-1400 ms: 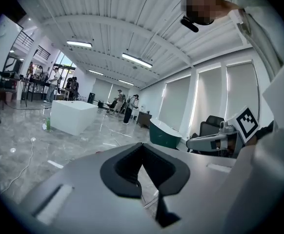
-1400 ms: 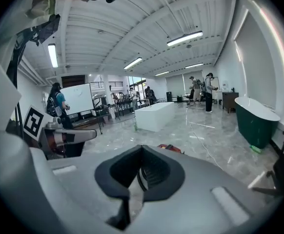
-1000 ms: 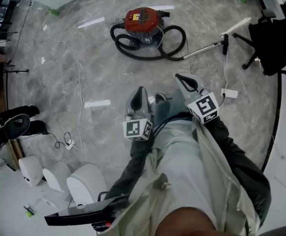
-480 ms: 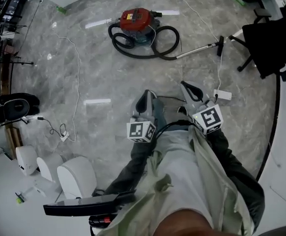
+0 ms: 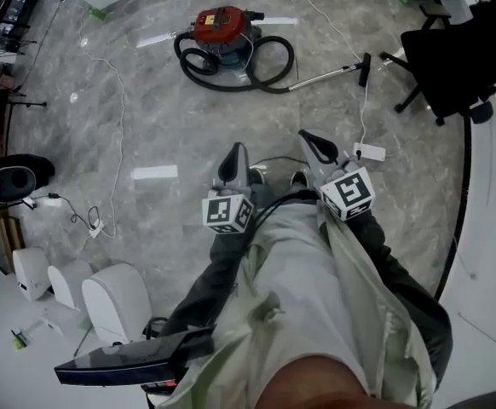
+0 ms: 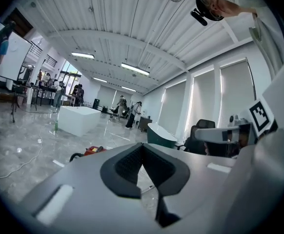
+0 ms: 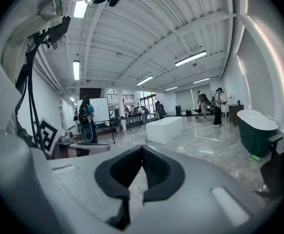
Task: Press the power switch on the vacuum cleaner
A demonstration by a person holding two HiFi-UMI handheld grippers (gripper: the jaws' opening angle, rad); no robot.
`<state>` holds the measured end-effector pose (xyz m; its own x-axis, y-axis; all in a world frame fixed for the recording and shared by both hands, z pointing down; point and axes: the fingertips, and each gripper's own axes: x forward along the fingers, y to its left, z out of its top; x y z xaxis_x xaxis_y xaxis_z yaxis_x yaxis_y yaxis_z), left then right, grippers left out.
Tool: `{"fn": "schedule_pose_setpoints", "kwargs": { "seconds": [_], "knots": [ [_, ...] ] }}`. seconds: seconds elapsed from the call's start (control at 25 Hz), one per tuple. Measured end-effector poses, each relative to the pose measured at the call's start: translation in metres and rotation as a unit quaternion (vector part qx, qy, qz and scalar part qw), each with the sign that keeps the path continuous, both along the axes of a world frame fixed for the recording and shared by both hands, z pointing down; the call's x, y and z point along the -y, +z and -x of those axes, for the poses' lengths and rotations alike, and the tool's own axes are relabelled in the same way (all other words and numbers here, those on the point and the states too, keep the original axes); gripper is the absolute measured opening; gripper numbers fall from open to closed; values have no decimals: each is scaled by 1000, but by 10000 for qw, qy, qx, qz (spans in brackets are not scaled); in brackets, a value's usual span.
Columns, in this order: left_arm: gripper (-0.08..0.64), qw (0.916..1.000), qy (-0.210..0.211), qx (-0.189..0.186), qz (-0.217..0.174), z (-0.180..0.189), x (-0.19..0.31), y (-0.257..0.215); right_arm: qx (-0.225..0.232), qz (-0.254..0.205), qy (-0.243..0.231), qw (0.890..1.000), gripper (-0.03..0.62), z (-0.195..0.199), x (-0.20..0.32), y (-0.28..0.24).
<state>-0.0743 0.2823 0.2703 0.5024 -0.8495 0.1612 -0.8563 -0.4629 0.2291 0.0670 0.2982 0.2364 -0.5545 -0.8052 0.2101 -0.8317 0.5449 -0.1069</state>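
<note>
My left gripper (image 5: pixel 235 149) and right gripper (image 5: pixel 305 136) hang well apart from the vacuum cleaner (image 5: pixel 218 25).
Jaws closed, empty (both pairs).

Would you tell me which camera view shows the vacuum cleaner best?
The head view: the vacuum cleaner shows whole from above, with nothing in front of it. The left gripper view shows only a small red sliver of it, far off and partly cut off. The right gripper view does not show it.

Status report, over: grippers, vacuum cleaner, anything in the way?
Left gripper and right gripper shut, empty. Red vacuum cleaner ahead on the floor, not yet reached. Black hose looped on its near side.
</note>
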Motion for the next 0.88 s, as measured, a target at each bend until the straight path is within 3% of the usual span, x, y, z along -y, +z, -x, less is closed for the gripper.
{"fn": "schedule_pose_setpoints", "kwargs": {
  "seconds": [0.12,0.28,0.6,0.88],
  "knots": [
    [2,9999,-44,-33,-158,20,10,-16,83,7,-65,9999,2,26,-2,-7],
    [2,9999,39,-85,70,29,15,-5,-100,-80,-118,9998,2,45,4,-14],
    [2,9986,468,-97,230,9,17,7,-39,144,220,9996,2,28,0,-4],
    [2,9982,510,-94,287,4,21,11,-40,244,218,9995,2,26,-2,4]
  ]
}}
